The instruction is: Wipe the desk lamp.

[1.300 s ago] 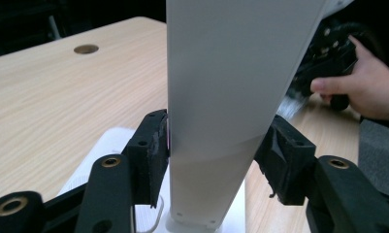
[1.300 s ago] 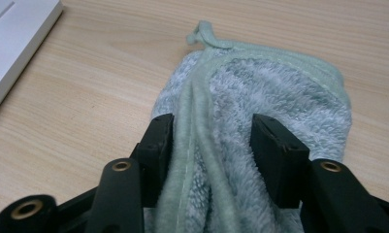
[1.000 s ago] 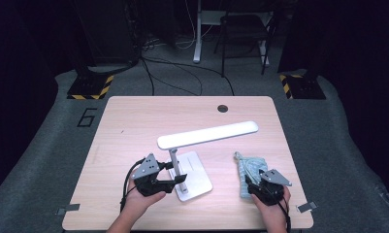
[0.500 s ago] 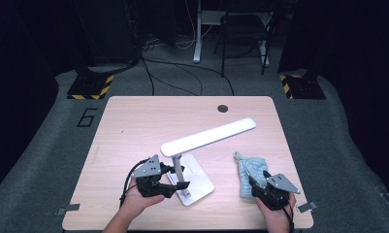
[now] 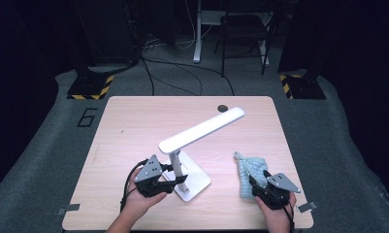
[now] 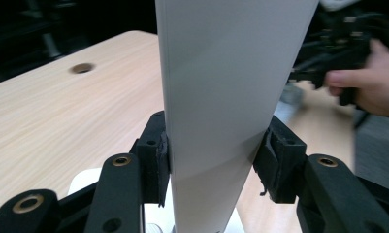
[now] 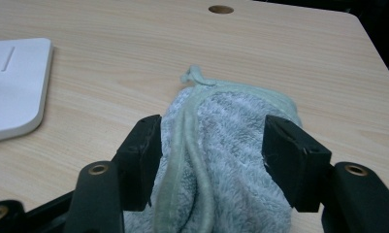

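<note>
The white flat-based desk lamp stands on the pale wooden table at lower centre; the folded light-blue terry towel lies right of it, and a small round cable hole sits at the table's upper edge.

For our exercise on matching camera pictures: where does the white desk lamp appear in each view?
High view: the lamp stands left of centre on the table.
Left gripper view: its post rises between the jaws.
Right gripper view: its base lies at the left edge.
Shared landmark: the table's round hole.

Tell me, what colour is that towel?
Pale blue-grey towel with a light green hem, clearest in the right gripper view.
</note>
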`<state>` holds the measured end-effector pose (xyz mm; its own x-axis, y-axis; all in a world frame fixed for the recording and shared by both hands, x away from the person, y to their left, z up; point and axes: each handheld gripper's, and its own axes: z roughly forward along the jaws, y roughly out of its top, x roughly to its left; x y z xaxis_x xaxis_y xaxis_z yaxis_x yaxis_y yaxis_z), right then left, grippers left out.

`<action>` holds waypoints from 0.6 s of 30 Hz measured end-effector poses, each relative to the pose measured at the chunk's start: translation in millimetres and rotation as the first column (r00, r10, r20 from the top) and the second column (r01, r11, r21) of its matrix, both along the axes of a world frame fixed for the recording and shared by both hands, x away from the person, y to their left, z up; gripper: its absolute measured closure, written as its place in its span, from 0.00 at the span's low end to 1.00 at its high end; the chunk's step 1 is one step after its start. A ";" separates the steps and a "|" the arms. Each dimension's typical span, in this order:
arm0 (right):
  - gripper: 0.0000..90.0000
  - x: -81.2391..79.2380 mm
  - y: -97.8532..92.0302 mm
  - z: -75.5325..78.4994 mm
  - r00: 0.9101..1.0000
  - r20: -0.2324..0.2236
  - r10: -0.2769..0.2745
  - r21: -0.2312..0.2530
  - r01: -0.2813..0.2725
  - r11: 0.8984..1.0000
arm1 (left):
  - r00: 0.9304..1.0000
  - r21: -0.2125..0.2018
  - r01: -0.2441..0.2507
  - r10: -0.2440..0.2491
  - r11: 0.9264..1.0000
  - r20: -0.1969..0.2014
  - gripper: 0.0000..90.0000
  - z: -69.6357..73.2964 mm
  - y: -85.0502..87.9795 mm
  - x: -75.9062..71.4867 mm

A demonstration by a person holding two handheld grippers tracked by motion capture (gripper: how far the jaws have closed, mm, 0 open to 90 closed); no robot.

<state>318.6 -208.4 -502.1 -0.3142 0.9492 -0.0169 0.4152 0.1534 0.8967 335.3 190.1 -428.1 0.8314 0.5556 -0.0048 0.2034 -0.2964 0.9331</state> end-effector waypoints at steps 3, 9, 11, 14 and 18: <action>0.44 0.4 -0.1 1.3 1.000 -0.001 0.006 0.007 -0.006 1.000 | 0.996 0.012 -0.086 0.086 0.996 -0.010 0.58 1.1 6.9 0.2; 0.44 4.2 10.5 2.4 0.999 0.011 0.041 -0.021 -0.041 0.999 | 0.996 0.006 -0.086 0.086 0.996 -0.012 0.57 0.4 10.1 -2.0; 0.44 4.7 13.1 3.4 0.999 0.015 0.048 -0.026 -0.047 0.999 | 0.999 -0.002 -0.050 0.049 0.999 -0.014 0.54 0.1 10.9 -3.3; 0.44 7.0 14.6 4.1 0.998 0.023 0.050 -0.016 -0.049 0.999 | 0.999 -0.018 0.028 -0.029 0.999 -0.021 0.54 -0.5 11.8 -6.2; 0.45 10.6 16.4 4.5 0.998 0.034 0.056 -0.004 -0.056 0.998 | 0.995 -0.031 0.097 -0.098 0.995 -0.034 0.63 -1.8 8.7 -12.1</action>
